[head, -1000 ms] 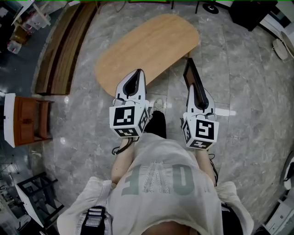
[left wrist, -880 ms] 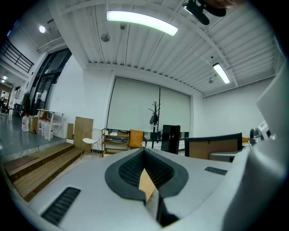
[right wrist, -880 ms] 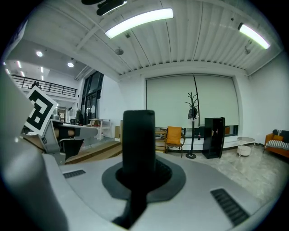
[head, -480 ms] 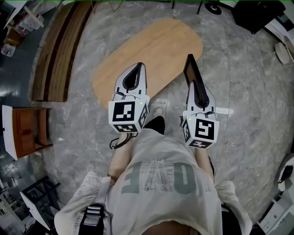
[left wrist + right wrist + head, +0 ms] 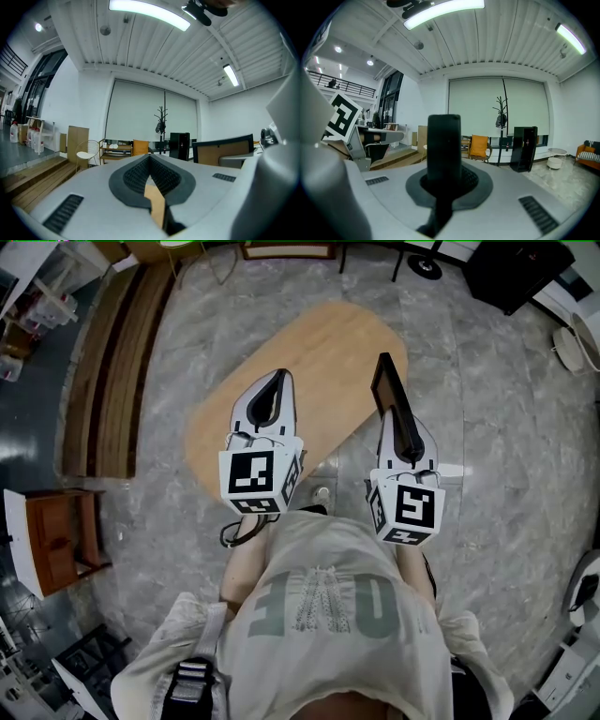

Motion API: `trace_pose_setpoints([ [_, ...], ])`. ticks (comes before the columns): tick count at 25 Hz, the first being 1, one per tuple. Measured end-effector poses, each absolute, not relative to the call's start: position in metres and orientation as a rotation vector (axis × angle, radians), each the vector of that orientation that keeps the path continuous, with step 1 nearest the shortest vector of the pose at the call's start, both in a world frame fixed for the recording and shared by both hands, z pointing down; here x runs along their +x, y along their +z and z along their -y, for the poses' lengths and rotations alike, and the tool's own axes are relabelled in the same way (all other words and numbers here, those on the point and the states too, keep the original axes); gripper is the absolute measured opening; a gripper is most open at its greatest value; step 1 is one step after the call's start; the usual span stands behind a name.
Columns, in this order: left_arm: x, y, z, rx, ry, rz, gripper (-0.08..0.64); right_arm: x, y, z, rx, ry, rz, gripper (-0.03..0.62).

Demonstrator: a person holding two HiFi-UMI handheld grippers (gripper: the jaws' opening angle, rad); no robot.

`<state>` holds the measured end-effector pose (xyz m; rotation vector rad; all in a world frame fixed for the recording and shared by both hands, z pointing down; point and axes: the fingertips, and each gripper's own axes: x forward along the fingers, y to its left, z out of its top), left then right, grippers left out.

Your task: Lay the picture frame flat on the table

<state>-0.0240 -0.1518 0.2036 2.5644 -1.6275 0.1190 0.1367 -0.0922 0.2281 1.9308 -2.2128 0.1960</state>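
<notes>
Black rectangular picture frame (image 5: 386,385) pinched upright, edge-on, in clenched right gripper (image 5: 405,427), by right edge of tan oval wooden table (image 5: 300,352). Left gripper (image 5: 277,379) closed, empty. Probably stiff, light, fragile; best gripped on rail.

A slim black picture frame (image 5: 388,395) is clamped between the shut jaws of the right claw (image 5: 398,420). It is held upright on edge, its long side running straight forward past the claw's tips. Its left face shows a tan panel inside the black border. Ahead of and below the claw lies a pale wooden oval table (image 5: 309,362), and the frame's far end is over the table's right rim.
</notes>
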Motion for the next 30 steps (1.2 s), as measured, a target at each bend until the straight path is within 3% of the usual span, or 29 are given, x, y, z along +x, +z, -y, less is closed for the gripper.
trace_pose_setpoints([
  [21, -0.026, 0.196, 0.163, 2.548, 0.101, 1.681, 0.009, 0.118, 0.228, 0.123, 1.847, 0.181, 2.304, 0.015],
  [30, 0.005, 0.192, 0.168, 2.544, 0.102, 1.687, 0.009, 0.138, 0.225, 0.127, 1.796, 0.175, 2.327, 0.015],
])
